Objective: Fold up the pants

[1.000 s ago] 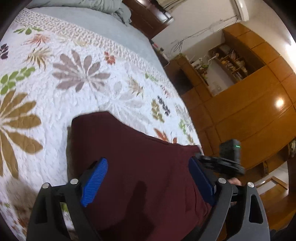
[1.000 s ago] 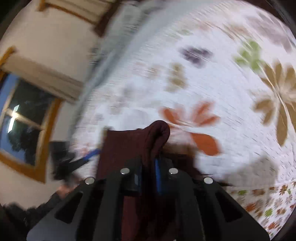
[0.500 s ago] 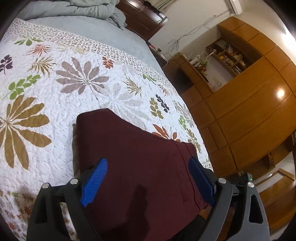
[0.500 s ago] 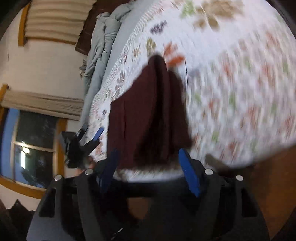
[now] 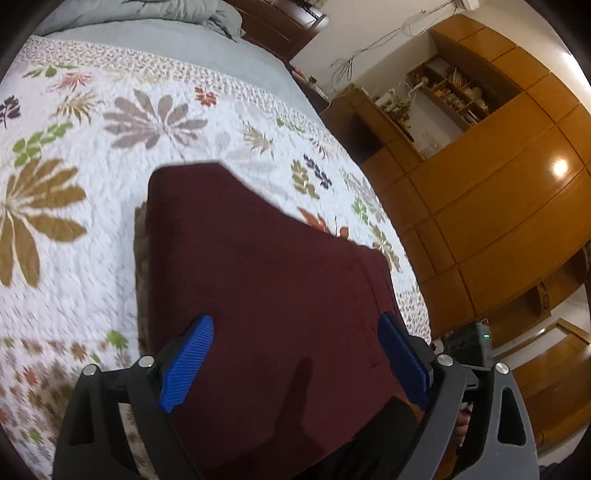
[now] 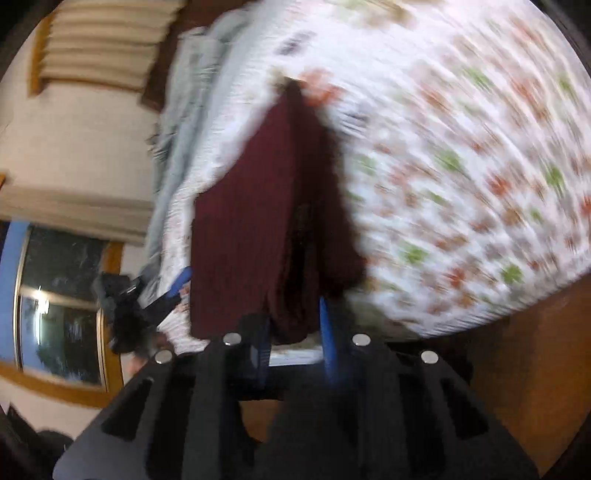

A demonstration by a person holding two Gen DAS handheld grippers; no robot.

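Dark maroon pants (image 5: 266, 291) lie folded on a white floral quilt (image 5: 74, 258) near the bed's edge. My left gripper (image 5: 295, 362) is open wide and hovers over the near end of the pants, blue pads (image 5: 188, 362) apart and holding nothing. In the blurred right wrist view the pants (image 6: 266, 206) hang over the bed edge. My right gripper (image 6: 295, 332) sits at their lower edge, blue pads (image 6: 327, 332) partly closed with the fabric hanging between them. The left gripper shows there at left (image 6: 147, 299).
A grey duvet (image 5: 155, 11) lies at the head of the bed. Wooden wardrobes (image 5: 498, 206) and shelves stand beyond the right bed edge. A window (image 6: 62, 299) is at left in the right wrist view. Wooden floor (image 6: 535, 350) lies below the bed.
My right gripper let go of the pants, opened and dropped below the bed edge, and its jaws are now narrower around the hanging edge. The left gripper stayed open over the pants.
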